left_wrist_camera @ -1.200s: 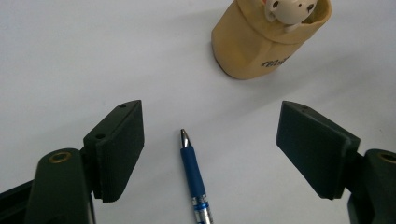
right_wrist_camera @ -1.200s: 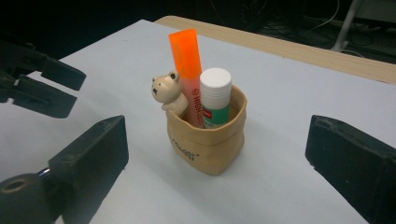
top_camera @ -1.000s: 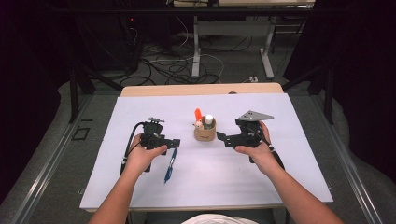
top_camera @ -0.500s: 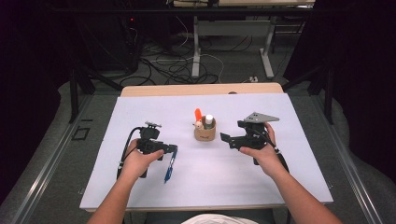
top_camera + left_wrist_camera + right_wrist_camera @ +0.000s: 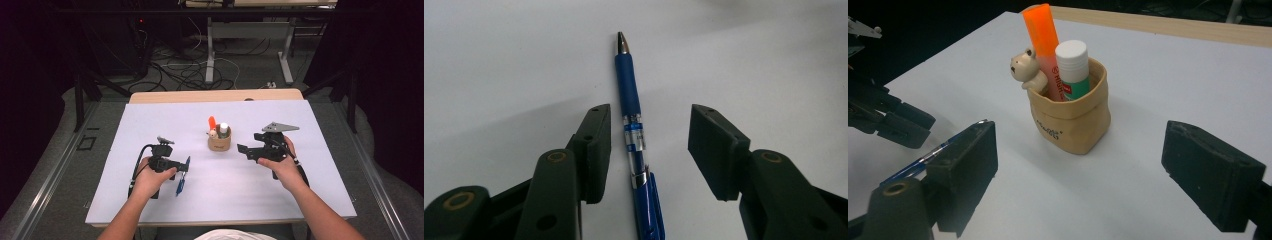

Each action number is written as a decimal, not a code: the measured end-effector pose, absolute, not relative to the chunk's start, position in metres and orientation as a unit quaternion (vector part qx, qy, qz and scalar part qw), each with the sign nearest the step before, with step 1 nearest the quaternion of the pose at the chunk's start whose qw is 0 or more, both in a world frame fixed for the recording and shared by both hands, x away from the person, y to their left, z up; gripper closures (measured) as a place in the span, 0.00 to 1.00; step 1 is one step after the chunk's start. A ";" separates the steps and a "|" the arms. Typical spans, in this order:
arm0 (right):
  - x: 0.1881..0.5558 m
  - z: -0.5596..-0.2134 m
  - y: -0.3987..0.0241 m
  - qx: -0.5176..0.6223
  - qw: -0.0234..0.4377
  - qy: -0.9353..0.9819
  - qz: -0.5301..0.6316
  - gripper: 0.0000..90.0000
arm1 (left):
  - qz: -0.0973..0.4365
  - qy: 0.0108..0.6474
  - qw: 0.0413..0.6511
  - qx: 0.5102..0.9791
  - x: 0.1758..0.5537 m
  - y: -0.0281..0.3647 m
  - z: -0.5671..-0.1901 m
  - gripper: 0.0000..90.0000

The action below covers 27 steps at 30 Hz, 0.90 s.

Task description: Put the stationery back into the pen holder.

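Note:
A blue pen (image 5: 629, 100) lies flat on the white table, tip pointing away, between the jaws of my left gripper (image 5: 648, 120). Those jaws have just been closing; the pen lies close to the left pad and well apart from the right pad, so the gripper is open. From above, the left gripper (image 5: 184, 169) hangs over the pen (image 5: 180, 184). My right gripper (image 5: 245, 150) is open, and its jaws have just been closing with nothing between them. It faces a tan pouch (image 5: 1073, 120), which stands farther off, holding an orange highlighter (image 5: 1043, 40), a glue stick (image 5: 1071, 65) and a small bear figure (image 5: 1023, 65).
The white sheet (image 5: 150, 125) covers the table, with a wooden strip (image 5: 215, 96) along its far edge. The pouch (image 5: 219, 142) stands mid-table between the two hands. Beyond the table are dark floor, cables and desk legs.
The left gripper's jaws have drawn closer together around the pen. Both hands have stayed about where they were.

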State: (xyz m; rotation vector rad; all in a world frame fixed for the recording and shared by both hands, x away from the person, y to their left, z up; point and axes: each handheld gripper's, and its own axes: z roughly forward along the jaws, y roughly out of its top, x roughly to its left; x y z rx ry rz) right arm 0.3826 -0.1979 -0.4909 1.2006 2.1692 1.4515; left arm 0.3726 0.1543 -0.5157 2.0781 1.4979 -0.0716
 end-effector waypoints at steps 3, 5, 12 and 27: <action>0.383 -0.493 -0.199 0.423 0.125 0.746 0.499 0.16 | -0.029 0.566 0.280 0.775 0.373 0.155 -0.518 0.61; 0.383 -0.493 -0.200 0.428 0.121 0.748 0.492 0.16 | -0.030 0.569 0.278 0.773 0.373 0.154 -0.521 0.62; 0.384 -0.497 -0.201 0.442 0.107 0.751 0.479 0.17 | -0.037 0.576 0.262 0.773 0.373 0.150 -0.529 0.68; 0.388 -0.503 -0.207 0.489 0.060 0.740 0.457 0.23 | -0.038 0.587 0.244 0.771 0.373 0.145 -0.534 0.76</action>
